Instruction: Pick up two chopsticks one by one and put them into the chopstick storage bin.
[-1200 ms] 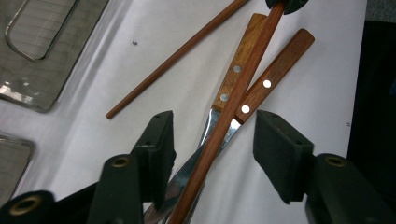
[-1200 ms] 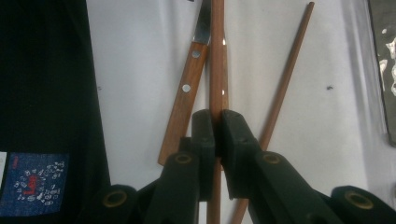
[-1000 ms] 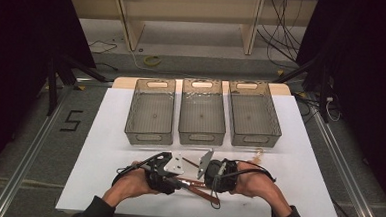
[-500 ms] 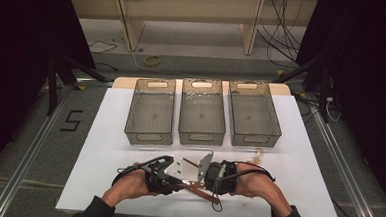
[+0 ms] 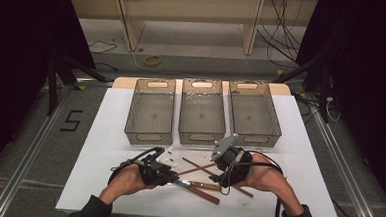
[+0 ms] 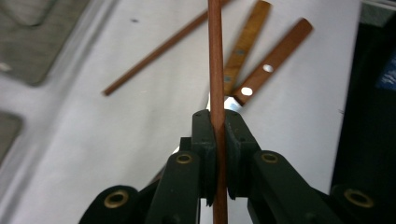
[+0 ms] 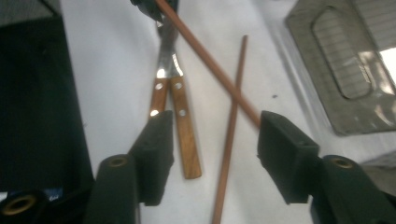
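Seen up close in the left gripper view: left gripper (image 6: pixel 216 140) with jaws pinching a thin brown stick (image 6: pixel 215 56), stick running straight up between them. Past it on the white desk (image 6: pixel 116 140), another thin stick (image 6: pixel 159 49) and two flat wooden handles with shiny rivets (image 6: pixel 261 60). Seen in the right gripper view: right gripper (image 7: pixel 212 149) with jaws spread wide, nothing between them but desk, the second stick and the end of the pinched stick, which lies across that second stick (image 7: pixel 231 126). Wooden handles (image 7: pixel 175 116) joined to shiny metal there, just beside the left jaw. From the high view: both hands low on the desk, left gripper (image 5: pixel 160 169) and right gripper (image 5: pixel 228 158) near each other, sticks crossed between them (image 5: pixel 198 166), handles (image 5: pixel 204 189) just below. Three see-through bins (image 5: pixel 203 114) in a row behind, side by side, well clear of the sticks. On the floor to the left, a black mark like the number 5 (image 5: pixel 71 120). Cables (image 5: pixel 285 38) on the floor far back.
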{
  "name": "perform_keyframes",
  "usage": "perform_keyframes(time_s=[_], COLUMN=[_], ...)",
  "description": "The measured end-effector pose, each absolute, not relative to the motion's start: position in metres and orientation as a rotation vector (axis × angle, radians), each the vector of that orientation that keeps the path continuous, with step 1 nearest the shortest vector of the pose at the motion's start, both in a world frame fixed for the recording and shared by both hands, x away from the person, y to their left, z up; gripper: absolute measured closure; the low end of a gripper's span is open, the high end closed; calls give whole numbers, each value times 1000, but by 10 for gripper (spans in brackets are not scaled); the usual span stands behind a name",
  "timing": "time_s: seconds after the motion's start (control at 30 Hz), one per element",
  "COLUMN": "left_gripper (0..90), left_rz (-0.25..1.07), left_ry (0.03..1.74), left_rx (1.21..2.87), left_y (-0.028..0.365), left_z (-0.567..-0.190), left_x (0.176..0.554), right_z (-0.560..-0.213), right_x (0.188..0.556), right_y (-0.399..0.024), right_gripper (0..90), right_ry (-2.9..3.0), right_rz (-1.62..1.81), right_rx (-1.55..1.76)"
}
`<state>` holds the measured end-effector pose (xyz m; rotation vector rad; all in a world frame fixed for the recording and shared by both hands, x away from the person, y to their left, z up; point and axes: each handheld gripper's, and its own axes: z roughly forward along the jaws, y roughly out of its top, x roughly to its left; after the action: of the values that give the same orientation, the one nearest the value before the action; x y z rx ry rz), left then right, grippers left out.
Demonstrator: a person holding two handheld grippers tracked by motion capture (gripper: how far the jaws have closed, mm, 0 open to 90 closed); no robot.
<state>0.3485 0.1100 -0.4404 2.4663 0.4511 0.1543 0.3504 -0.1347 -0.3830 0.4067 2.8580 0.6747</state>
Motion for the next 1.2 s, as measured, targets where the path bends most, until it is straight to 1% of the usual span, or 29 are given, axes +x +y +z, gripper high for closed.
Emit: perform_keyframes(time_s=[0.1,0.23,0.3,0.47,0.53,0.63,0.83,1.07,1.2], left_gripper=[841,841,841,841,841,841,841,841,841], left_rz=[167,181,192,217,229,246,294,338,348], left_ry=[514,596,660,730,789,826,920,1048,1103], left_rx=[2428,2379,2333,2272,2220,2190,2124,2046,2032], left_y=[119,130,138,150,161,167,181,195,200], left_z=[-438,-432,-430,-425,-418,-413,-399,-389,-389], left_x=[354,359,365,372,380,386,408,440,459], right_z=[-384,-388,-392,-401,-405,-409,-419,-423,-424], right_x=[354,358,359,358,358,358,355,352,350], right_y=[-141,-151,-154,-162,-165,-168,-176,-177,-179], right_gripper=[408,377,371,366,356,341,307,308,307], right_ry=[2842,2817,2812,2814,2813,2802,2785,2800,2804], right_rz=[708,787,784,778,783,790,788,785,786], right_rx=[482,581,608,662,687,710,755,754,749])
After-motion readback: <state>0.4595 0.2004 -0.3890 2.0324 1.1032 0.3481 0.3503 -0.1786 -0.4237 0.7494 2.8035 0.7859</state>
